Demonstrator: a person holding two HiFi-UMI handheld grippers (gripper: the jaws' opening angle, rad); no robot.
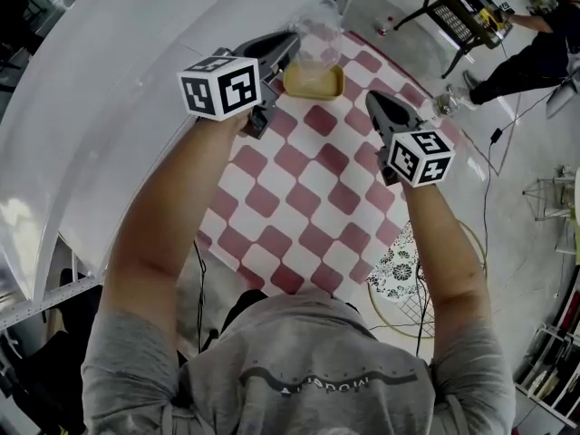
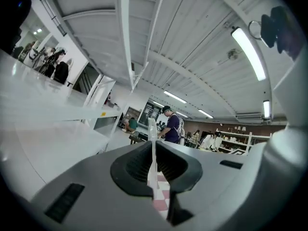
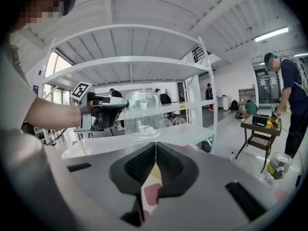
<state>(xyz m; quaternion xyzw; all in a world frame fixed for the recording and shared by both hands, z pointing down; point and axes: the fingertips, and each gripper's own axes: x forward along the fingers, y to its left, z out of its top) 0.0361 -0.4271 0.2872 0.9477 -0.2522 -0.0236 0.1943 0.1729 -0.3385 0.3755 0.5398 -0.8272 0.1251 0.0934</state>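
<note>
Clear cup (image 1: 319, 36) sits at the far end of the checked cloth (image 1: 308, 188), roughly upright, over or right behind the far edge of the yellow tray (image 1: 313, 84). I can't tell whether its base touches anything.

Left hand-held gripper (image 1: 288, 45) has it. Its own view shows the jaws pinched onto one thin strip of the cup's wall, with nothing else between them. The right gripper view confirms this: the grip is high on the cup, at the rim side, and the body hangs free beside the jaw tips.

Right hand-held gripper (image 1: 373, 98) has its jaws closed together and holds nothing. It hovers over the cloth, right of the tray and apart from the cup, pointing roughly at it.

My read on the step: the cup is being carried or positioned at the tray on a one-sided rim pinch, with the right side idle.

What handling it calls for, as a judgement:
- The wall is thin and slick and the load is off-centre, so keep the pinch firm and the wrist level.
- Any lowering should be slow and straight.
- The tray's raised lip could tip the cup if the base lands on it.

Around it:
- White shelf rack (image 3: 130, 61) behind and to the left.
- Small clear jar (image 1: 449, 104) near the cloth's right edge, well apart from both grippers.
- A person (image 3: 288, 95) stands at a black table in the background.
</note>
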